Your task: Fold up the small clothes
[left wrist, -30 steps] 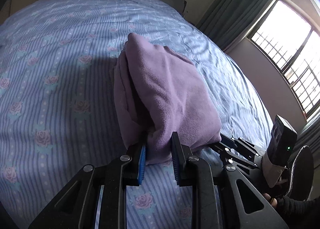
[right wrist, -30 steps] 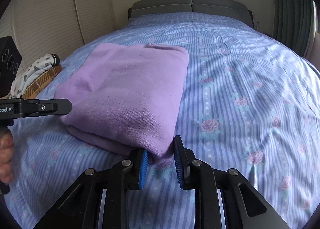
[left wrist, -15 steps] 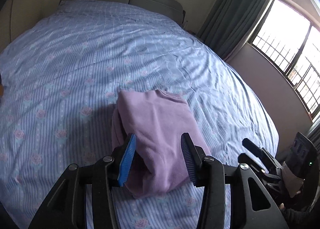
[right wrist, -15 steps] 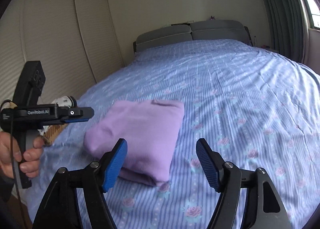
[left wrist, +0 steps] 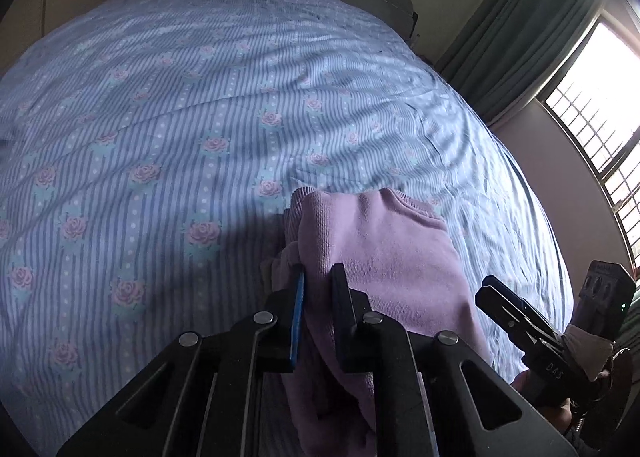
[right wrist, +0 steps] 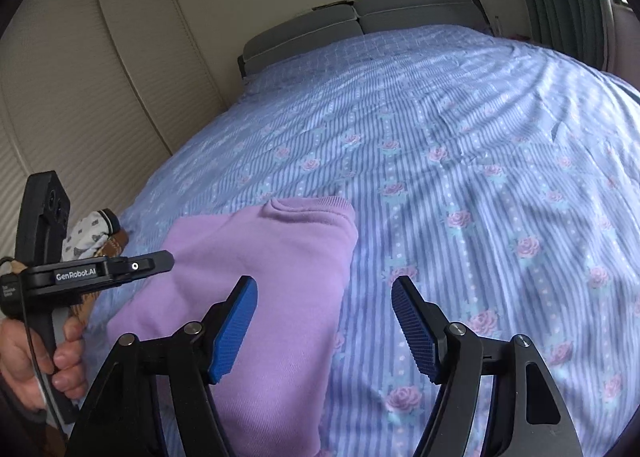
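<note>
A folded purple garment (left wrist: pixel 384 261) lies on the blue striped, rose-patterned bed sheet (left wrist: pixel 180 117). My left gripper (left wrist: pixel 318 277) is shut on the garment's left edge, with fabric pinched between its blue pads. In the right wrist view the same garment (right wrist: pixel 272 269) lies flat at lower left. My right gripper (right wrist: pixel 324 317) is open and empty, hovering over the garment's right edge. The left gripper (right wrist: pixel 160 261) shows there at the garment's left side, held by a hand.
A small pile of other clothes (right wrist: pixel 96 233) lies at the bed's left edge. Grey pillows (right wrist: pixel 360 25) lie at the headboard. A wardrobe (right wrist: pixel 80 97) stands to the left. A window (left wrist: pixel 596 129) with curtains is on the right.
My left gripper opened, moved to the garment's left edge and closed on it. My right gripper let go of the garment, opened wide and pulled back above it.
</note>
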A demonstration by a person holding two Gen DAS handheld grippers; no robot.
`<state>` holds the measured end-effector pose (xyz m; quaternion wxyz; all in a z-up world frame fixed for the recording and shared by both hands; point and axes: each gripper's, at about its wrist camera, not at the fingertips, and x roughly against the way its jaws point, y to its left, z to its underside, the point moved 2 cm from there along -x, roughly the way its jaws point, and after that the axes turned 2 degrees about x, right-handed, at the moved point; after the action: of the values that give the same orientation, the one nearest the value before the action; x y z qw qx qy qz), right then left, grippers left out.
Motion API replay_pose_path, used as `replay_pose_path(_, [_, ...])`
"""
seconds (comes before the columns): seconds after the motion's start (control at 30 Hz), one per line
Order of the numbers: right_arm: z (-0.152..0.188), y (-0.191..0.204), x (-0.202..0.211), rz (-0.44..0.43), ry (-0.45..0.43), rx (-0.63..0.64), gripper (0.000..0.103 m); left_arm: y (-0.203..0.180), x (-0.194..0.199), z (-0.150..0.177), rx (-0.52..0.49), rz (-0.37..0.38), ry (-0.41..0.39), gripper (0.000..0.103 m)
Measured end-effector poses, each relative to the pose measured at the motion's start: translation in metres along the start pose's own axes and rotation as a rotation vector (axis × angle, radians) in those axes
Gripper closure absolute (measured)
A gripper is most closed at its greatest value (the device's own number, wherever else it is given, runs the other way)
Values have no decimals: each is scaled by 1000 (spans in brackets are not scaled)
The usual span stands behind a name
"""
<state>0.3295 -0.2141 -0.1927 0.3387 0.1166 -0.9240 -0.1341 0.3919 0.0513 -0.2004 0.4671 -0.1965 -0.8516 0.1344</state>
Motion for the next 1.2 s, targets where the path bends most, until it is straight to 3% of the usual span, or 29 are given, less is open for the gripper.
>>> replay_pose_path(0.27, [15,-2,-26,53,101,52,38,11,-16,12,11,-21,15,89])
replay_pose_path(0.43, [7,1,-13,36,109,45,38,-1,6,13,0,-13,-41,88])
replay_pose_path(0.5, [2,5,1,8,94,49,36,-9,22,16,-14,-31,-58,80])
replay_pose_path(0.57, [-1,9,14,-10,87,49,29,-16,38,22,-18,-53,-76,43])
replay_pose_path(0.63, [-3,9,26,-34,84,34,24,-20,53,31,-4,-70,-88,32])
replay_pose_path(0.83, [1,-14,30,-175,173,-147,22,-7,56,67,161,-70,-33,31])
replay_pose_path(0.97, [7,-27,17,-242,255,-235,22,5,39,86,302,5,2,31])
replay_pose_path(1.2, [14,-23,-8,-308,358,-233,22,2,25,91,332,43,6,32])
